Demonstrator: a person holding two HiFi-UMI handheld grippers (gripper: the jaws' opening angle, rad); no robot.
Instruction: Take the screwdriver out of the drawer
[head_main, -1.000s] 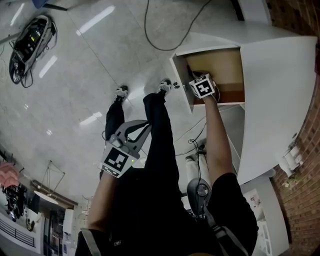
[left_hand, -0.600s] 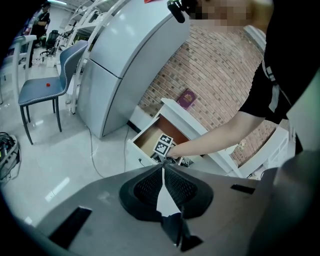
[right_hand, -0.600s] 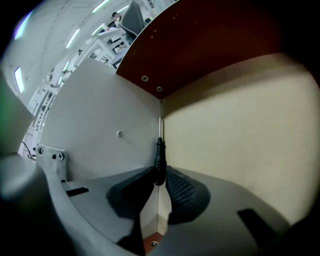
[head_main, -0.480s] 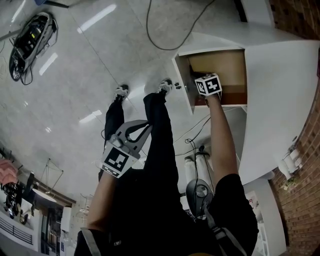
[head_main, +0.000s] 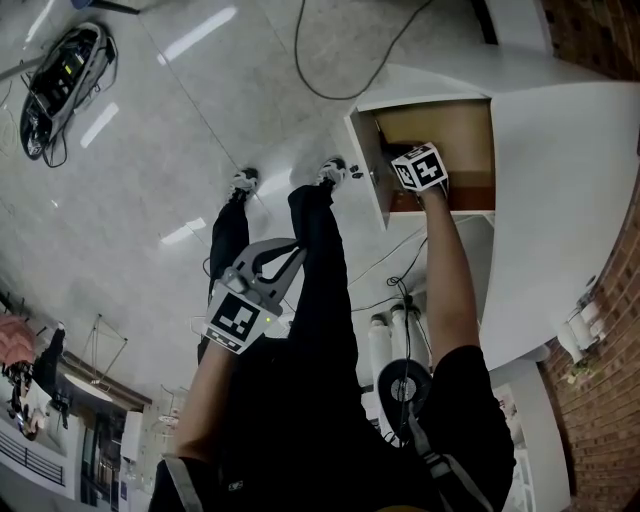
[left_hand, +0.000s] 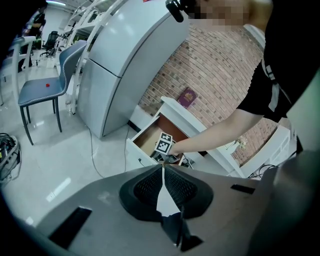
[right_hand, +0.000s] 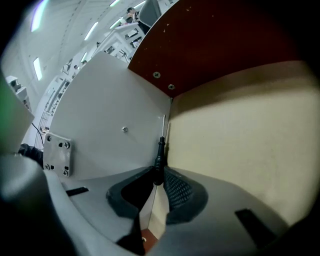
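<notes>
The drawer (head_main: 458, 128) of the white desk stands pulled out, showing its wooden bottom. My right gripper (head_main: 408, 172) reaches down into it; only its marker cube shows in the head view. In the right gripper view the gripper (right_hand: 159, 176) is shut on the screwdriver (right_hand: 159, 156), whose black neck and thin metal shaft stick out past the fingertips along the drawer's white side wall (right_hand: 110, 120), next to the tan bottom (right_hand: 240, 135). My left gripper (head_main: 291, 250) hangs shut and empty by the person's left leg, away from the drawer (left_hand: 149, 138).
The white desk top (head_main: 560, 200) runs along a brick wall (head_main: 610, 400). Cables (head_main: 330, 85) and a dark device (head_main: 58, 80) lie on the glossy floor. Bottles (head_main: 395, 335) stand under the desk. A grey cabinet (left_hand: 125, 55) and a blue chair (left_hand: 42, 90) stand farther off.
My right gripper has shifted a little to the right and deeper into the drawer. The left gripper has stayed in place.
</notes>
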